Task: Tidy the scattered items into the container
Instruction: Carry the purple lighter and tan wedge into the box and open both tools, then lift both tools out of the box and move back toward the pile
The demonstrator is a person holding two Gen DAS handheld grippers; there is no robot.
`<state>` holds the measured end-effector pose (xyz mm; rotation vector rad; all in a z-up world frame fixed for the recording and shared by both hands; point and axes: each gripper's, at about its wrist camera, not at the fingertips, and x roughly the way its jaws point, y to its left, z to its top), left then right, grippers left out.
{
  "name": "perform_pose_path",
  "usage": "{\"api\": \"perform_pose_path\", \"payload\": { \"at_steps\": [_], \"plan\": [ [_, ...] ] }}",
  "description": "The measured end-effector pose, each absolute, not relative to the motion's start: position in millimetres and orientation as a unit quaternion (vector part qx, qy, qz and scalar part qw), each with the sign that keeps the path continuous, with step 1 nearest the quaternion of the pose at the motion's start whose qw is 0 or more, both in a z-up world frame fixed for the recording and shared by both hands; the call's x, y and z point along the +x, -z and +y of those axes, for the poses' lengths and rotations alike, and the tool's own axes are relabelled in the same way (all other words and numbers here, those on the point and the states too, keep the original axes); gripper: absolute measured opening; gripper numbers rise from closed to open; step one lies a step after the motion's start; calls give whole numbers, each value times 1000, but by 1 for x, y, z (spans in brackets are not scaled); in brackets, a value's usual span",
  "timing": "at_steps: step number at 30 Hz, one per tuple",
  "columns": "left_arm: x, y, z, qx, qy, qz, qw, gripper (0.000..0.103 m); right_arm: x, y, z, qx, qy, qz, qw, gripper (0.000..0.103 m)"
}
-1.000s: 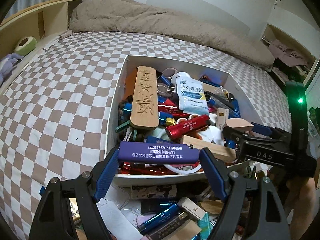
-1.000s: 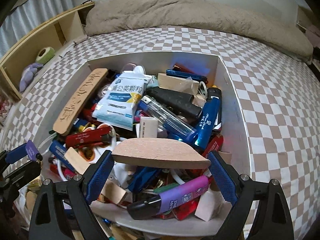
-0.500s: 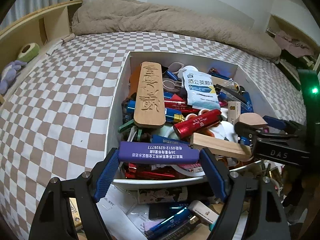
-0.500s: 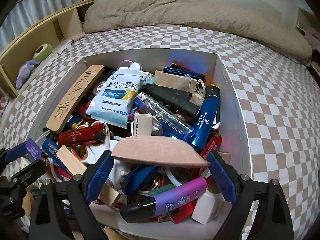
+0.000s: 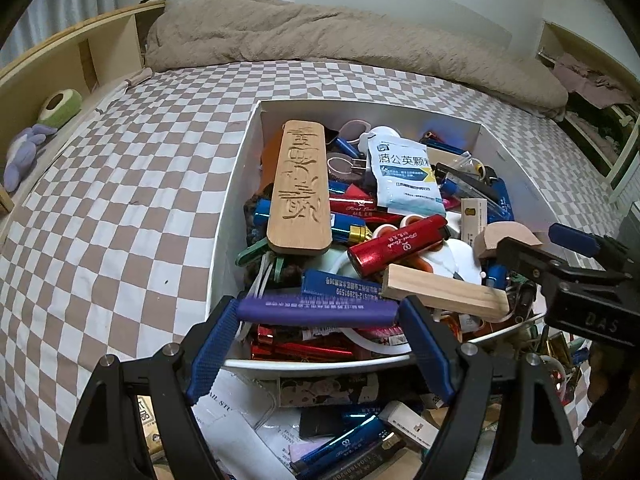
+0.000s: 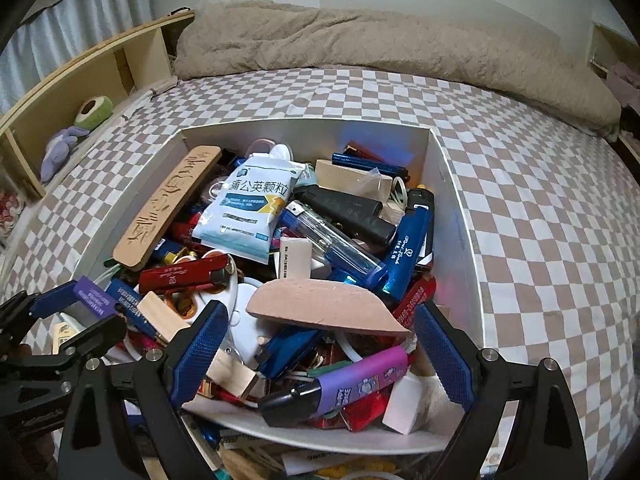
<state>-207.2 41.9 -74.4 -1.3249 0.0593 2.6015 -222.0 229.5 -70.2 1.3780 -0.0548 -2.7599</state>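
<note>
A white box (image 5: pixel 236 184) on the checkered bed is heaped with lighters, wooden pieces and a white sachet (image 5: pixel 406 178); it also shows in the right wrist view (image 6: pixel 456 216). My left gripper (image 5: pixel 318 314) is shut on a purple lighter (image 5: pixel 316 312), held crosswise over the box's near edge. My right gripper (image 6: pixel 320 320) is shut on a half-round wooden piece (image 6: pixel 324 306) just above the heap at the box's near right. Each gripper shows in the other's view: the right one in the left wrist view (image 5: pixel 560 256), the left one in the right wrist view (image 6: pixel 72 304).
Loose items, papers and a blue lighter (image 5: pixel 344 440) lie in front of the box's near wall. A carved wooden plaque (image 5: pixel 300 192) lies along the box's left side. A beige duvet (image 6: pixel 380 44) is at the far end. A wooden shelf (image 6: pixel 80 92) stands left.
Both grippers have moved a little forward over the box with their items still held. The purple lighter is now blurred from motion.
</note>
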Motion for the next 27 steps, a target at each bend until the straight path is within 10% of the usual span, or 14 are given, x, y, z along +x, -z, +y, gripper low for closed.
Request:
{"api": "perform_pose_path", "payload": {
  "at_steps": [27],
  "plan": [
    [-178,29,45,-396,-911,21,113,98,-168,40,243,384,923,-18,15,103]
  ]
}}
